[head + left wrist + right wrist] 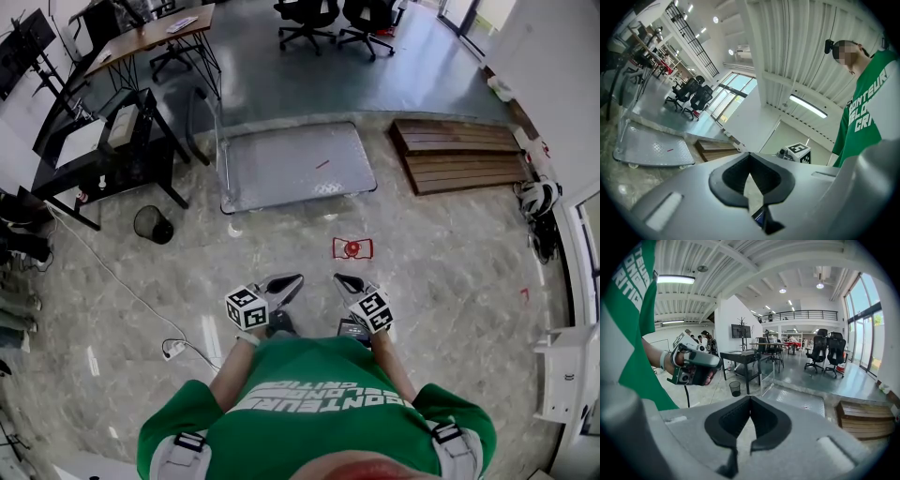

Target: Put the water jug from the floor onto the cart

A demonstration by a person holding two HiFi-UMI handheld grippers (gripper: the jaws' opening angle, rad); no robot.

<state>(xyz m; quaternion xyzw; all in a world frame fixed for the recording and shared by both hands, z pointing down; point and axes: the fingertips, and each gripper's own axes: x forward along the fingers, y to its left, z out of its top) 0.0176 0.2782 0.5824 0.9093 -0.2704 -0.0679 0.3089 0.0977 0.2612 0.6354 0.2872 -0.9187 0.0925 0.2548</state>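
**A:** Where's the water jug?

**B:** No view shows it, so I can't place it against the left tongs (286, 281) or the right tongs (345, 280). One flat cart (291, 167) stands on the floor (450, 281) ahead of them.

**A:** Anything in between?

**B:** One small red-and-white thing (352, 248) lies on the floor between the tongs and the cart. One round bin (153, 223) sits beside a black bench (94, 155) on the left. There's one stack of wooden boards (459, 155) on the right, and two office chairs (305, 19) beyond.

**A:** And the tongs?

**B:** Both pairs are pinched tip to tip, with nothing between them.
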